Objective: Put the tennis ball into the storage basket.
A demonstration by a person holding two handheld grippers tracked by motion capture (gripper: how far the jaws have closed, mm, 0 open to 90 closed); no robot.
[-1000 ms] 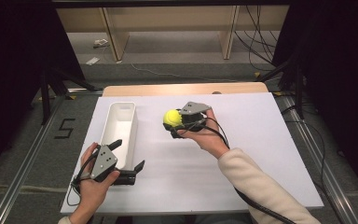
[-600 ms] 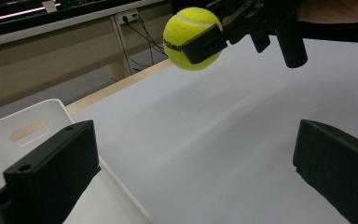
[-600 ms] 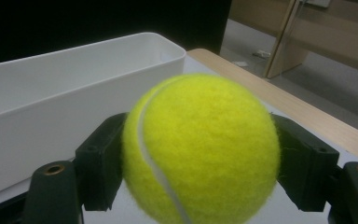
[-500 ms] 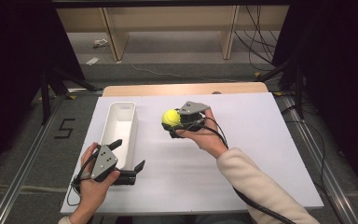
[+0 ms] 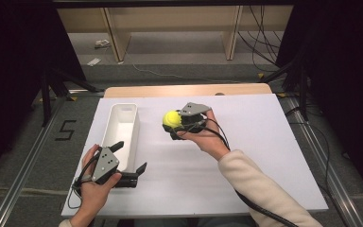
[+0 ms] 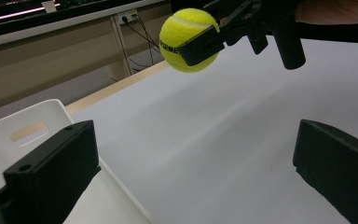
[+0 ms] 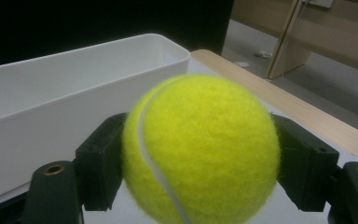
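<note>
Since the tennis ball (image 5: pixel 171 118) hangs where it did a second ago, just right of the white bin (image 5: pixel 121 134) and clear of the table, we judge the carry paused. Our right gripper (image 5: pixel 176 122) clamps it, angled binward; our left gripper (image 5: pixel 128 161) rests wide open, empty, at the bin's near end.

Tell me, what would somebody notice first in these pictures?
Probably the bright yellow tennis ball, pinched in the right gripper and held above the white table. Next comes the long white bin just left of it, with the left gripper waiting open by its near end.
</note>
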